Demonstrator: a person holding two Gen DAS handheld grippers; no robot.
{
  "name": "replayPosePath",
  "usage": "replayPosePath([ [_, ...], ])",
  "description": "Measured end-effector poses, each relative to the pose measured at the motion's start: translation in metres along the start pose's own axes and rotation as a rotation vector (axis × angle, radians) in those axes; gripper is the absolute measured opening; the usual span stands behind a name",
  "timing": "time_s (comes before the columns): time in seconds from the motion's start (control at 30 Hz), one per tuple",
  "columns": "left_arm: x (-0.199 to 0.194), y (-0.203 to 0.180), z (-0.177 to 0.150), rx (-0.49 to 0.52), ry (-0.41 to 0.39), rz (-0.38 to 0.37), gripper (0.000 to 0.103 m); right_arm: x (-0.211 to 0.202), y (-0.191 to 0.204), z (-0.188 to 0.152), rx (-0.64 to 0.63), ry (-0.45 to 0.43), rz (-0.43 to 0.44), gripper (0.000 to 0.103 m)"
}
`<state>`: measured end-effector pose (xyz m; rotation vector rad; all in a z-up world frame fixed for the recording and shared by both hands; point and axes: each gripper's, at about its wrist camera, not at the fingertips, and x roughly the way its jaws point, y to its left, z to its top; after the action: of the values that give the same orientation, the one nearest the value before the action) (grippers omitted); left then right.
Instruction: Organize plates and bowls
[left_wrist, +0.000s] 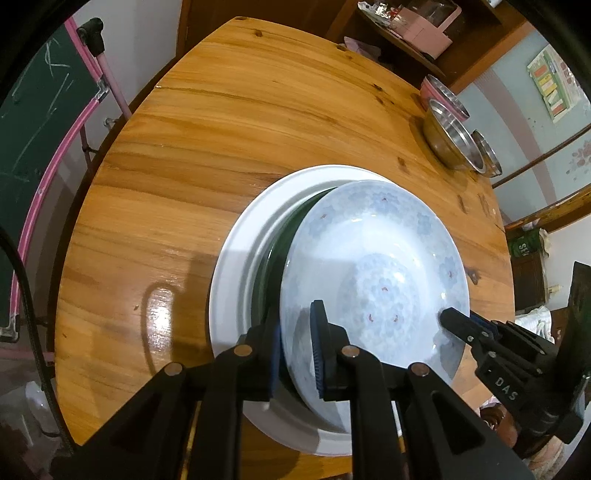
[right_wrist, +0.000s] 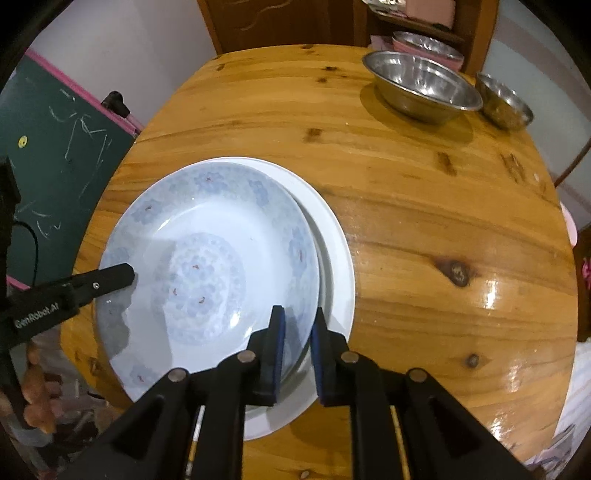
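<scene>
Porcelain, blue-flowered plate (left_wrist: 373, 266): left wrist view, left claw (left_wrist: 297, 350) clamped on its near rim, the plate tilted over a white plate (left_wrist: 236, 251) just beyond.

Right wrist view: right claw (right_wrist: 297, 354) clamped on the opposite rim; steel bowls (right_wrist: 421, 86) far ahead, apparently unsorted. Stacking seemingly half done.

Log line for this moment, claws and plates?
left claw: shut on floral plate | right claw: shut on same plate, opposite rim | plate over white plate | bowls: untouched
</scene>
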<state>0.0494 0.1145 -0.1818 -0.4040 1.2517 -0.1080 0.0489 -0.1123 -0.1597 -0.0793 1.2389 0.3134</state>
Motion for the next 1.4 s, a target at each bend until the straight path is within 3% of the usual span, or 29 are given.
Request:
replayPosePath([
  [0.23,-0.005,0.001,-0.001,-0.002,0.003,-0.009,0.015,0.001,0.005,0.003,-0.032,-0.002,-0.014,0.016],
  [0.3,-0.010,0.001,-0.001,0.005,-0.016,-0.006,0.022,0.001,0.007,0.004,-0.042,-0.005,-0.023,0.017],
  [0.37,-0.023,-0.004,0.001,0.031,-0.080,0.013,0.037,0.002,0.010,0.005,-0.056,-0.006,-0.034,0.018],
  [0.47,-0.040,-0.011,0.008,0.053,-0.141,0.035,0.050,0.003,0.014,0.006,-0.072,-0.005,-0.054,0.020],
  [0.67,-0.064,-0.016,0.016,0.034,-0.194,0.016,0.067,-0.001,0.010,0.007,-0.066,-0.004,-0.020,0.024],
  [0.77,-0.077,-0.020,0.018,0.034,-0.218,0.016,0.077,-0.009,0.010,0.008,-0.070,-0.017,-0.014,0.031],
  [1.1,-0.109,-0.061,0.012,0.127,-0.216,-0.013,0.079,-0.054,-0.007,0.006,-0.017,-0.066,0.061,0.034],
  [1.4,-0.144,-0.108,0.019,0.175,-0.264,-0.042,0.082,-0.107,-0.044,0.004,0.046,-0.134,0.115,0.035],
])
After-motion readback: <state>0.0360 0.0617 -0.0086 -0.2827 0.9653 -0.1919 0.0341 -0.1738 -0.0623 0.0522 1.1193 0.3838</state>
